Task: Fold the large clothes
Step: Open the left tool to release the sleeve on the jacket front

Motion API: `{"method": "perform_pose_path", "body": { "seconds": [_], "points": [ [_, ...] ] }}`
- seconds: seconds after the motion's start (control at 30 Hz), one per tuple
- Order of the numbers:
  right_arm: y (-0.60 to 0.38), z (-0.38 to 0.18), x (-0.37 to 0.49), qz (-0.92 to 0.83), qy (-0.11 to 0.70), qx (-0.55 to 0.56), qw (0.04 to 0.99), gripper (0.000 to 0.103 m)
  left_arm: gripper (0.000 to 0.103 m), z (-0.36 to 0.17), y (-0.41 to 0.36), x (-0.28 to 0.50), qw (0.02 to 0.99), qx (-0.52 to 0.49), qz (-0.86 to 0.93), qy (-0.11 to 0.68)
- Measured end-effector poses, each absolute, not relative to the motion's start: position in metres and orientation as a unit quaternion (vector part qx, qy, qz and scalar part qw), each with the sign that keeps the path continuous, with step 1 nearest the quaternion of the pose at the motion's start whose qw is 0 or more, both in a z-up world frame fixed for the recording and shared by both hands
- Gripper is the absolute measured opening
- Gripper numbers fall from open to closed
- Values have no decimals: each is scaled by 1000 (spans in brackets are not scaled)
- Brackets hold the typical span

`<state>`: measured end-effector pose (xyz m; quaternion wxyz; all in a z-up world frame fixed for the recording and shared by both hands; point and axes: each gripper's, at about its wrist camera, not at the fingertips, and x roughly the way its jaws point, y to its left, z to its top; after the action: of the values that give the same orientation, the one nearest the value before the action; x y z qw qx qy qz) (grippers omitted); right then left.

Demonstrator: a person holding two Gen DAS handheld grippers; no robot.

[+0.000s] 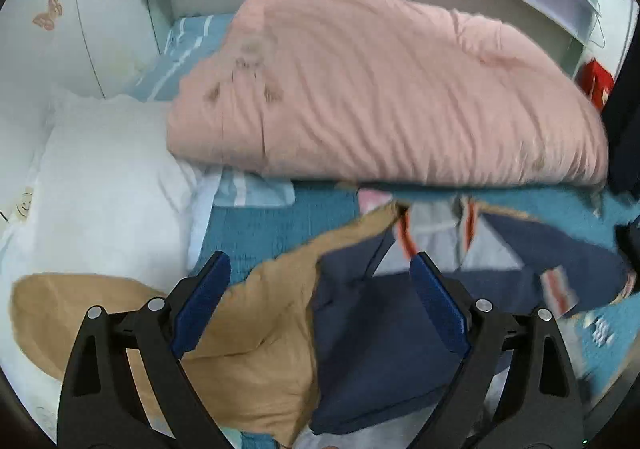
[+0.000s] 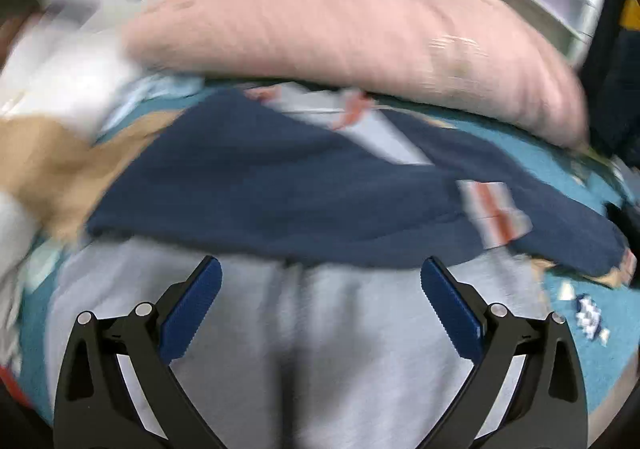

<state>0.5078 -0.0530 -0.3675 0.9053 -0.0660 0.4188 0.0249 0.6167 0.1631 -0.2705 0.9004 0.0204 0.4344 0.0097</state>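
- Now, one left gripper (image 1: 320, 289), its two blue fingers (image 1: 200, 305) spread apart, nothing between them, over the clothes.
- One right gripper (image 2: 320, 297), fingers likewise wide, empty.
- One navy garment (image 2: 280, 193) on the teal bed (image 1: 256, 225), one tan garment (image 1: 248, 349) beside it, one grey piece (image 2: 320, 349) nearest.
- One pink quilt (image 1: 380, 89) behind; one white pillow (image 1: 104, 185) left.

A navy garment (image 2: 280, 185) with grey panels and orange-striped trim lies spread flat just ahead of the open right gripper (image 2: 320, 297).
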Motion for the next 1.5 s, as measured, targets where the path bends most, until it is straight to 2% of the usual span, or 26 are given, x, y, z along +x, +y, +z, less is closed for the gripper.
{"method": "perform_pose_path", "body": {
  "seconds": [0.1,0.17,0.37,0.63,0.67,0.7,0.77,0.8,0.87,1.0,1.17,1.33,1.37,1.4,1.5],
  "points": [
    [-98,-367,542,-29,412,-73,908,96,92,-307,155,634,882,105,6,459],
    [-122,-372,560,-58,413,-86,905,96,92,-322,164,653,875,121,15,470],
    [-170,-397,591,-92,446,-73,887,96,91,-356,188,699,810,28,13,586],
    [-170,-413,601,-83,454,-88,883,96,91,-384,168,709,777,42,44,626],
    [-175,-417,603,-82,461,-80,880,96,86,-390,171,710,770,39,50,635],
    [-177,-420,604,-77,469,-69,877,96,64,-394,176,710,764,27,53,642],
    [-178,-424,606,-74,477,-62,874,96,50,-396,185,709,756,2,54,653],
    [-178,-426,606,-74,477,-64,873,96,34,-397,188,708,755,2,58,654],
    [-177,-429,608,-74,479,-68,872,96,21,-396,191,705,750,14,59,658],
    [-177,-431,609,-75,482,-70,870,96,0,-392,203,701,747,0,62,661],
    [-180,-436,610,-73,484,-64,869,97,0,-379,221,698,751,23,79,655],
    [-178,-437,610,-78,483,-73,869,97,1,-359,228,695,766,-34,31,641],
    [-178,-437,610,-78,482,-74,869,97,13,-355,224,694,769,-40,28,638],
    [-178,-436,610,-78,482,-73,869,97,31,-351,218,694,770,-51,16,636],
    [-177,-436,609,-75,484,-68,869,97,49,-342,198,687,789,-33,1,614]
  ]
}}
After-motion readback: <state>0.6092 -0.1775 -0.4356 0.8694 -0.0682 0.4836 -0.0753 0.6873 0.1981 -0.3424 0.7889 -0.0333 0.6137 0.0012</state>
